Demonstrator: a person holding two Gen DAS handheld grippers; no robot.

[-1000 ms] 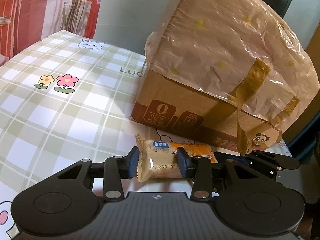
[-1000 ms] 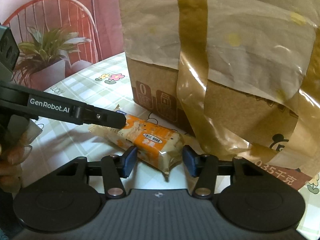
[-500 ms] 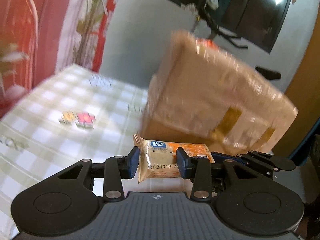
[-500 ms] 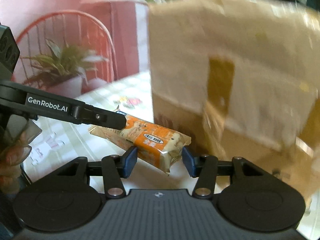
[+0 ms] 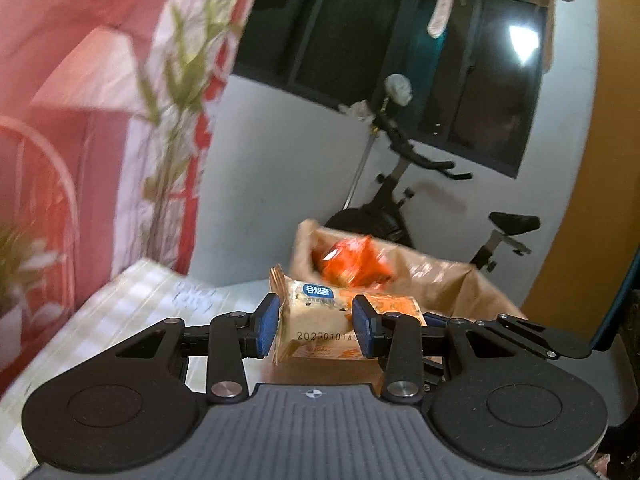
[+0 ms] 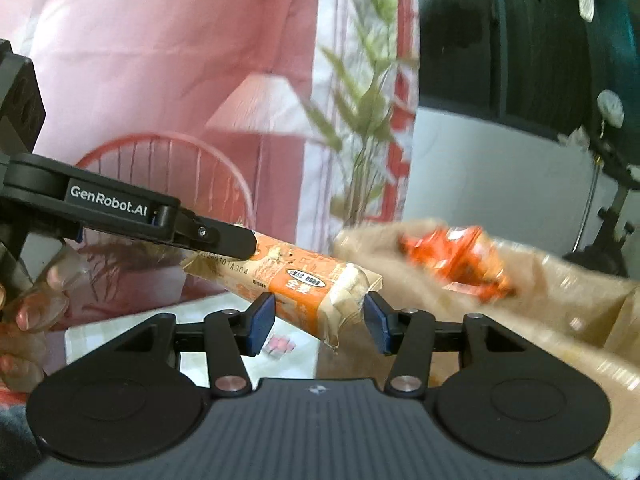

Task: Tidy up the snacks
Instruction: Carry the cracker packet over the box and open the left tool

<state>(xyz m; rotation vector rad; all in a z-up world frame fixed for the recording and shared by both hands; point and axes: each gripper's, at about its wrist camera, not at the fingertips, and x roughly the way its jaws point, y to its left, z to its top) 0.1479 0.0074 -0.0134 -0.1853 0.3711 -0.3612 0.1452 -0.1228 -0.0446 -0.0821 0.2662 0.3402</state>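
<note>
An orange and beige snack packet (image 5: 320, 320) is gripped at one end by my left gripper (image 5: 314, 326), whose blue pads press its sides. Its other end (image 6: 316, 284) sits between the pads of my right gripper (image 6: 318, 322), which is shut on it. Both grippers hold the packet in the air, level with the top of the open cardboard box (image 5: 432, 280). A bright orange snack bag (image 5: 352, 264) lies inside the box and also shows in the right wrist view (image 6: 456, 260).
The checked tablecloth (image 5: 132, 312) lies below at the left. A pink curtain (image 6: 160, 60) and a plant (image 6: 360, 112) stand behind. An exercise bike (image 5: 420, 200) stands beyond the box by the white wall.
Both grippers have lifted the packet from the table in front of the box up to the height of the box's open top. The box's inside now shows.
</note>
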